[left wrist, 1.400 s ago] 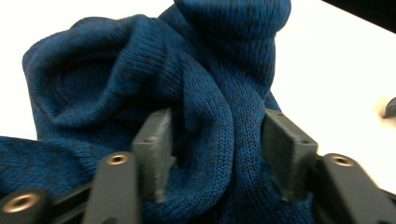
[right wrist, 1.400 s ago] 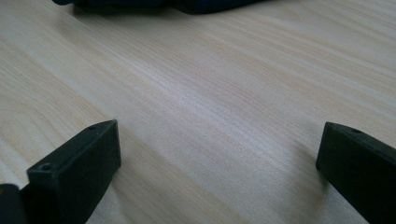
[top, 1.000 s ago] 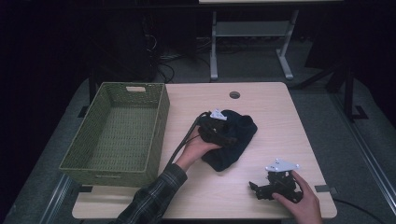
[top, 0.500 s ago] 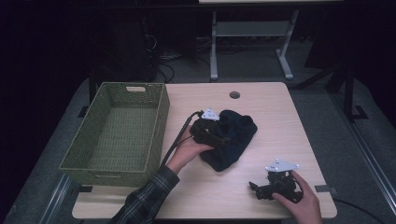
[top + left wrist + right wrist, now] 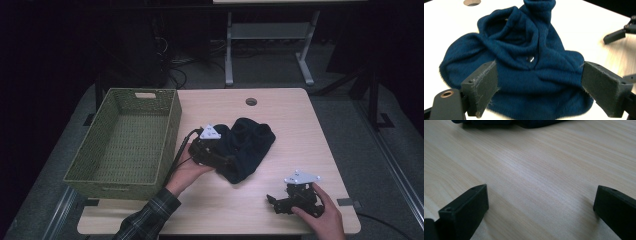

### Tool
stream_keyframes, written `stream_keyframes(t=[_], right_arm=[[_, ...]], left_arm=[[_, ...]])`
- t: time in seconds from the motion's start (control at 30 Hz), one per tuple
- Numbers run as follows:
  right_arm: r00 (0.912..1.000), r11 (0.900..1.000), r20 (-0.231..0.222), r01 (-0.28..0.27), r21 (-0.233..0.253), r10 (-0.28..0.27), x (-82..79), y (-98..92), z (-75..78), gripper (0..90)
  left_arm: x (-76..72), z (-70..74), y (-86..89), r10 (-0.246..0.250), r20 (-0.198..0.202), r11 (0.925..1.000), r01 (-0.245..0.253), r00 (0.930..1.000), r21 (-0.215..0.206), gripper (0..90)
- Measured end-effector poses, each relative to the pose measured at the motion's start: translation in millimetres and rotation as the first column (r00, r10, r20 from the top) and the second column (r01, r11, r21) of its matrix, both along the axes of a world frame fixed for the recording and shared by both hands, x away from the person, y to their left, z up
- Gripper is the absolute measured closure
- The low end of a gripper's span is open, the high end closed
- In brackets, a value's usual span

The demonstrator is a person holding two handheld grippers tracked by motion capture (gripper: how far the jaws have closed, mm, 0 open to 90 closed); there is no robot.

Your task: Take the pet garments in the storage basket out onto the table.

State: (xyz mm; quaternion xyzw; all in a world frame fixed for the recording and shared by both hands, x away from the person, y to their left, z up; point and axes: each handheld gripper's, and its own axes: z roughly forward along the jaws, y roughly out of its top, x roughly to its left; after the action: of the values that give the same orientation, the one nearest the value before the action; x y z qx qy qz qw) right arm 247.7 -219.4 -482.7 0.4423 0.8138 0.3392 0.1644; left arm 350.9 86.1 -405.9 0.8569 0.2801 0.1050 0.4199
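Note:
A crumpled dark blue knit garment [image 5: 247, 145] lies in the middle of the light wooden table [image 5: 280, 115]. My left gripper [image 5: 220, 159] is at its left edge, open, its jaws spread wide over the near side of the knit garment [image 5: 524, 62]. A small shiny button [image 5: 530, 59] shows in the folds. My right gripper [image 5: 276, 202] rests low on the table near the front right, open, with bare wood between its jaws [image 5: 539, 202]. A dark edge of the garment [image 5: 506, 122] runs along the top of the right gripper view.
A green woven basket [image 5: 170, 130] stands empty on the table's left side, close to my left hand. A round cable hole [image 5: 251, 101] sits near the far edge. The right gripper's jaw [image 5: 615, 36] shows at the right of the left gripper view.
My left gripper has slid back toward the near left edge of the garment. The right gripper has stayed where it was.

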Motion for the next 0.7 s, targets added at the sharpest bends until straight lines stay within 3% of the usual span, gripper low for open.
stream_keyframes(t=[0.37, 0.7], right_arm=[[1.0, 1.0, 0.0, 0.0, 0.0, 0.0, 0.0, 0.0, 0.0, 0.0], [1.0, 1.0, 0.0, -0.001, 0.0, 0.001, 0.0, 0.0, 0.0, 0.0]], left_arm=[[-31.6, -17.6, 18.5, 0.027, 0.001, 0.9995, -0.027, 0.9996, 0.014, 13.1], [-49.9, -35.2, 33.8, 0.04, -0.053, 0.9987, -0.038, 0.9978, 0.033, 12.9]])
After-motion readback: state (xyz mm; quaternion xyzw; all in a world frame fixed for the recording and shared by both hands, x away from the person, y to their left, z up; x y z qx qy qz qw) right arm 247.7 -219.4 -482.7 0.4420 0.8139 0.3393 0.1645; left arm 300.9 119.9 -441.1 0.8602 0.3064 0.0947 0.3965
